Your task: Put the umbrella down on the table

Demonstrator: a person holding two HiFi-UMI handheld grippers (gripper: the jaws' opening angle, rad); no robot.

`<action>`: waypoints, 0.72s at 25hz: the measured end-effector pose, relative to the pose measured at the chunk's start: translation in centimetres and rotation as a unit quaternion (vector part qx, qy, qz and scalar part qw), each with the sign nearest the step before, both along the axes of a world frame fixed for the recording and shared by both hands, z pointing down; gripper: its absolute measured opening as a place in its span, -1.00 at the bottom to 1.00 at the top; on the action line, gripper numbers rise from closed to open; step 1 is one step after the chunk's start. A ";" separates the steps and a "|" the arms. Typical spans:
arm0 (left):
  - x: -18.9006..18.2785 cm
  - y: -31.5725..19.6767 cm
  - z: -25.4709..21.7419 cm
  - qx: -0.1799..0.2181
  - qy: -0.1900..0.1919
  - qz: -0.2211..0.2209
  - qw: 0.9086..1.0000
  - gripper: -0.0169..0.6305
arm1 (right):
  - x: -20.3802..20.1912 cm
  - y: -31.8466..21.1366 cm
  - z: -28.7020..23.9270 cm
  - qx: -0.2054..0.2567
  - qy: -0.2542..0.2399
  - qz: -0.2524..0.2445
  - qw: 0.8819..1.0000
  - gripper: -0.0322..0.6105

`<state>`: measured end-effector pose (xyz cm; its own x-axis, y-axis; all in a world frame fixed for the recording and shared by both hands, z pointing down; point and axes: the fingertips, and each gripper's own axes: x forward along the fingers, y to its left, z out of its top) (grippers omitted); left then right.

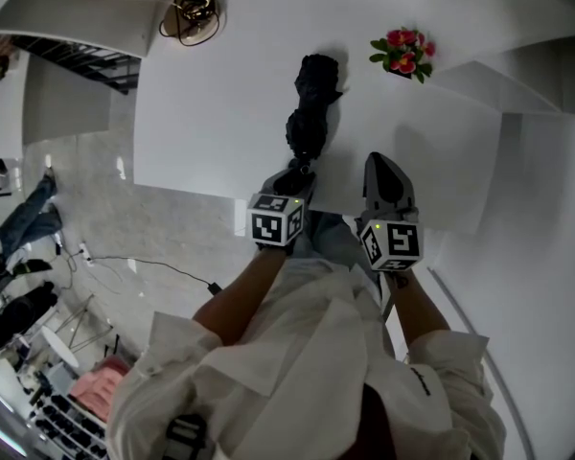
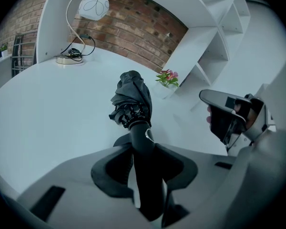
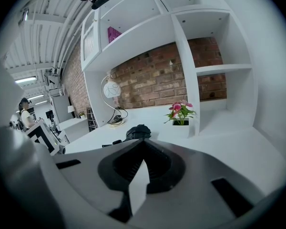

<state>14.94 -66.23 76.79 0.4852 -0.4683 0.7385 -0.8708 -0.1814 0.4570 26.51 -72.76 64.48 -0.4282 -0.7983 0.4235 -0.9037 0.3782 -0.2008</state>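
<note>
My left tongs [image 2: 144, 151] clamp the handle of the folded black umbrella [image 2: 132, 98], which runs straight away from them, its bundled end seemingly resting on the white desk [image 2: 43, 99], while my right tongs [image 3: 141, 162] hover alongside, closed and empty.

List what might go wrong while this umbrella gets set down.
1. The left gripper clamps only the handle end of the umbrella, close to the near edge of the table. Released there, it may overhang and slide off.
2. The round folded canopy could roll toward the potted flowers.
</note>
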 end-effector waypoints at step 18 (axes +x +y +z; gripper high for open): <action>0.5 0.4 1.0 -0.042 -0.018 0.034 0.998 -0.44 | 0.1 0.2 -0.8 0.006 0.004 0.008 1.000 -0.84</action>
